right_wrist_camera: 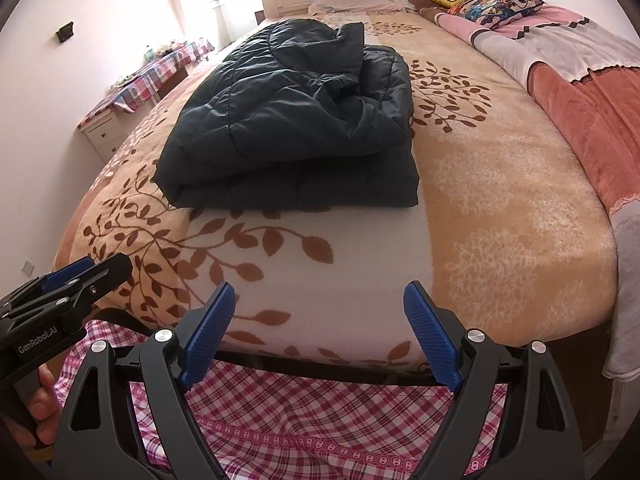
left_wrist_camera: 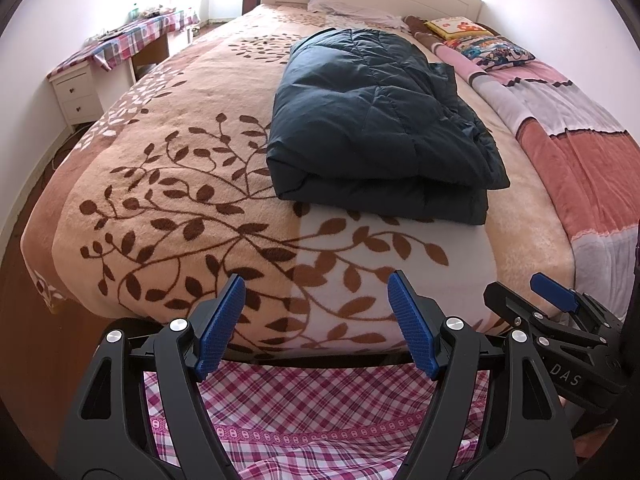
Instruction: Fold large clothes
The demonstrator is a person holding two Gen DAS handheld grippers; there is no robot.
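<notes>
A dark teal quilted jacket lies folded into a thick bundle in the middle of the bed, and it shows again in the right wrist view as the same folded jacket. My left gripper hangs open over the foot of the bed, well short of the jacket, with nothing between its blue pads. My right gripper is open and empty too, beside the left one at the bed's near edge. Each gripper appears at the side of the other's view.
The bed's blanket is beige with brown leaves. A pink and grey quilt lies along the right side, with pillows at the head. Pink checked cloth hangs below the foot. A white nightstand and a covered desk stand left.
</notes>
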